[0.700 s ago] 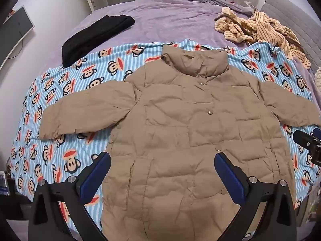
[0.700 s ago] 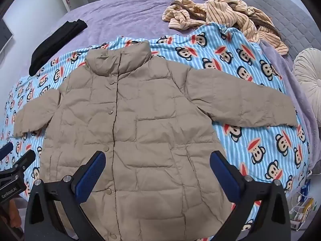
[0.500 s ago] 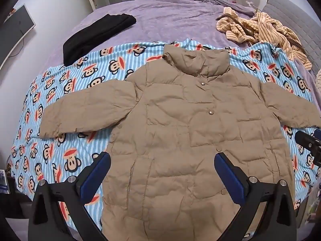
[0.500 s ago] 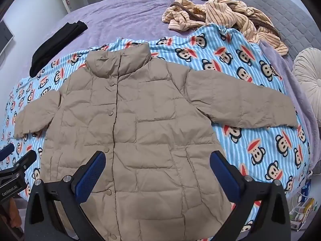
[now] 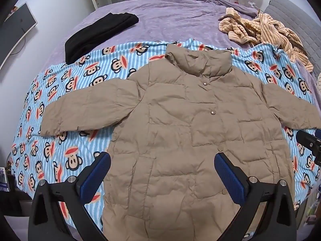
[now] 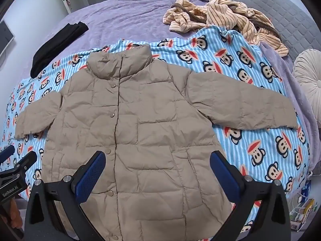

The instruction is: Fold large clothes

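Observation:
A tan quilted jacket [image 5: 190, 124] lies flat and face up on a blue striped monkey-print blanket [image 5: 66, 92], collar far, both sleeves spread out sideways. It also shows in the right wrist view [image 6: 140, 124]. My left gripper [image 5: 162, 172] is open and empty, hovering above the jacket's lower left part. My right gripper [image 6: 157, 170] is open and empty, above the jacket's lower right part. The right gripper's body shows at the left view's right edge [image 5: 309, 142]; the left gripper's body shows at the right view's left edge [image 6: 16, 168].
The blanket [image 6: 250, 64] lies on a purple bed [image 5: 170, 20]. A folded black garment [image 5: 100, 34] lies far left. A crumpled striped orange garment [image 5: 264, 32] lies far right. A grey headboard [image 6: 280, 14] and a round cushion [image 6: 309, 80] are on the right.
Both views have drifted slightly back, so the jacket sits a little lower in frame. Both grippers stay open. The jacket has not moved.

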Tool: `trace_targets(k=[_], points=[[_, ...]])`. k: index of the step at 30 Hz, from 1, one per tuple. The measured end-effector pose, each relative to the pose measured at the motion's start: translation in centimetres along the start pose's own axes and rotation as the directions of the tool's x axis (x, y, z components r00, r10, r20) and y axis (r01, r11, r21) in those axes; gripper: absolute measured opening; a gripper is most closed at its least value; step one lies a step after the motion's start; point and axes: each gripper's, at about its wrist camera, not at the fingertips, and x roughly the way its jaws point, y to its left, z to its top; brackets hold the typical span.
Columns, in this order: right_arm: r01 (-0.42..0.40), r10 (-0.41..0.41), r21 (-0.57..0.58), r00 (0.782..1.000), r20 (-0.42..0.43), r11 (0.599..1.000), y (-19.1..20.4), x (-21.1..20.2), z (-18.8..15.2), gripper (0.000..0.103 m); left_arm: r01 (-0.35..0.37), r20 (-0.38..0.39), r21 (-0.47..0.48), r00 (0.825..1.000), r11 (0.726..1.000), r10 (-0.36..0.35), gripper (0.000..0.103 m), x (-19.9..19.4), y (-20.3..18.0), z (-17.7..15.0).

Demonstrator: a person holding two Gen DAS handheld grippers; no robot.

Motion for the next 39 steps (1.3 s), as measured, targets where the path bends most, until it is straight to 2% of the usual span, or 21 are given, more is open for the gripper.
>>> trace_targets(k=[39], points=[[0.008, -0.008, -0.014, 1.0, 0.001, 1.0, 1.3, -0.3, 1.2, 0.103, 0.001, -0.002, -0.003, 1.0, 1.0, -0.001, 0.103, -0.1, 0.6, 0.1]])
